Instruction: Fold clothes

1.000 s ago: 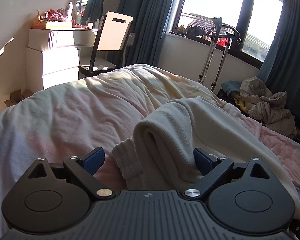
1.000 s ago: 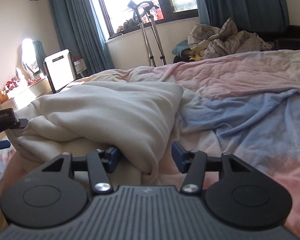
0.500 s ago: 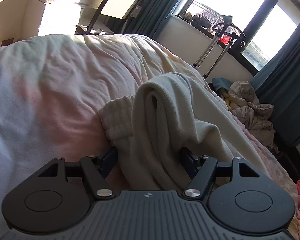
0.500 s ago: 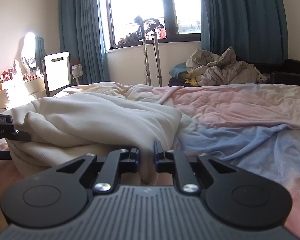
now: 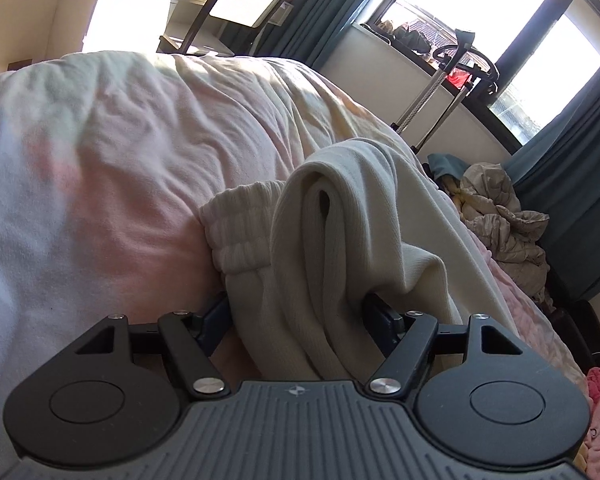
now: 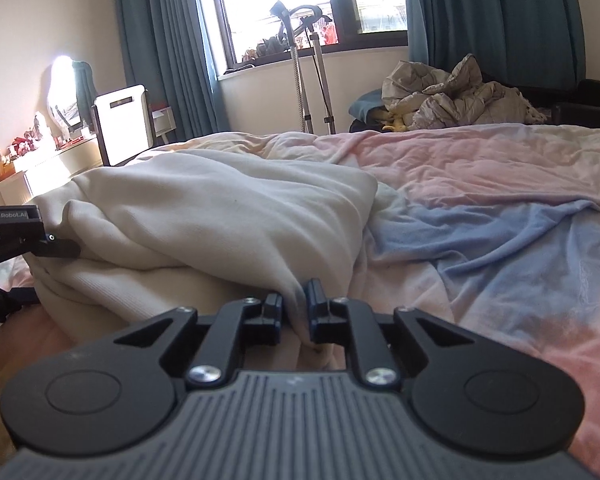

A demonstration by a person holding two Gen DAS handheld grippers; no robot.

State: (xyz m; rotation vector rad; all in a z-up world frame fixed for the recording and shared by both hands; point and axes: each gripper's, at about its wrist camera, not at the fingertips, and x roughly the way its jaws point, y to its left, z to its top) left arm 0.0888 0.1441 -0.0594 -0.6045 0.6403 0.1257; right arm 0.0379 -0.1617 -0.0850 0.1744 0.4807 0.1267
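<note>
Nearest, the right claw (image 6: 295,309) pinches a fold of the cream garment (image 6: 228,216), its jaws easing apart. The left claw (image 5: 296,314), jaws opening, straddles a thick bunch of it. The garment lies on the pink-and-blue bed (image 6: 500,216).

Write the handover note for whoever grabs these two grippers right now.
Left gripper: jaws easing open around a thick bunched fold of the cream garment, pads still pressing on it.
Right gripper: jaws easing open on a thin edge of the same garment, cloth still pinched between them.
Garment lies partly folded on the bed, ribbed waistband sticking out at the left end.
Left to do: finish the fold, flatten it.
</note>
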